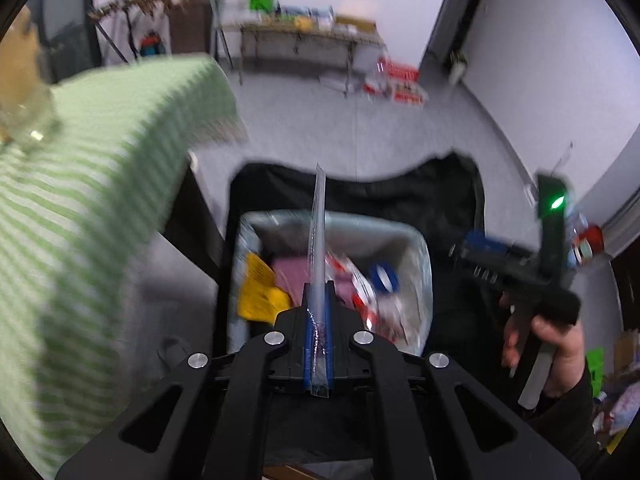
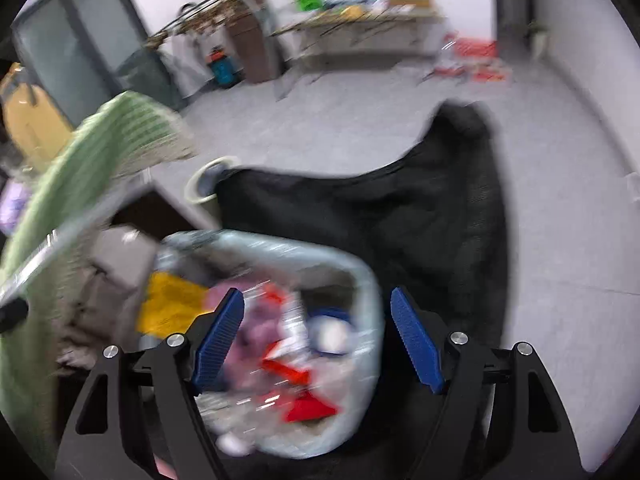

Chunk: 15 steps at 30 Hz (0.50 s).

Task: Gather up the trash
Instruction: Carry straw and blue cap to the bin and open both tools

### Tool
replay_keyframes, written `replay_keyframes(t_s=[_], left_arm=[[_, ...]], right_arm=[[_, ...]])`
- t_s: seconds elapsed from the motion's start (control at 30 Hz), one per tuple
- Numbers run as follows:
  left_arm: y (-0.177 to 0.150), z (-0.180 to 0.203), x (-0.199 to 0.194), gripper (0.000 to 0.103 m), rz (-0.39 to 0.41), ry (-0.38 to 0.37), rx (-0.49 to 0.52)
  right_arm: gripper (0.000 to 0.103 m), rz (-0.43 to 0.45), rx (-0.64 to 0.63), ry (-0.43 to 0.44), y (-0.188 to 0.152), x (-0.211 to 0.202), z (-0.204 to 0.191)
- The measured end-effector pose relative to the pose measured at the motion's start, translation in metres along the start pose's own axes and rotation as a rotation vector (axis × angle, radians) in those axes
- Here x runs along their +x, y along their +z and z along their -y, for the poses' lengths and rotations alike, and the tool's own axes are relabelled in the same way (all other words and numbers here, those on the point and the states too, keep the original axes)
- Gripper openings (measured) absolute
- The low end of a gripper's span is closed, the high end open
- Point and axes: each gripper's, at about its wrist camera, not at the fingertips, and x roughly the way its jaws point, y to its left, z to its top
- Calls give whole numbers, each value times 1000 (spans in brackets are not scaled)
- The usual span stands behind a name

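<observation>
In the left wrist view my left gripper [image 1: 319, 294] is shut on a long clear plastic wrapper [image 1: 319, 216] that sticks up out of its blue pads. Right below it stands the trash bin [image 1: 420, 248], lined with a clear bag and holding yellow, pink, red-and-white and blue trash. A hand holds my right gripper [image 1: 484, 248] to the right of the bin. In the right wrist view my right gripper [image 2: 316, 296] stands open above the bin [image 2: 372, 280], with nothing between its blue pads [image 2: 218, 336].
A table with a green striped cloth [image 1: 100, 168] stands left of the bin, a glass jar [image 1: 24, 112] on it. Black fabric [image 2: 400, 220] rises behind and around the bin. A tape roll [image 2: 208, 180] lies beside it. Grey floor stretches to a cluttered far table [image 1: 312, 32].
</observation>
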Motion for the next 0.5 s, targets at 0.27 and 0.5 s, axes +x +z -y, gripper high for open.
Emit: replay_keyframes(t_s=[0.27, 0.5], left_arm=[[-15, 43, 72, 2, -184, -35, 107], [-11, 63, 98, 2, -281, -31, 173]], right_arm=[[73, 64, 137, 21, -13, -18, 30], [73, 110, 185, -10, -20, -21, 36]])
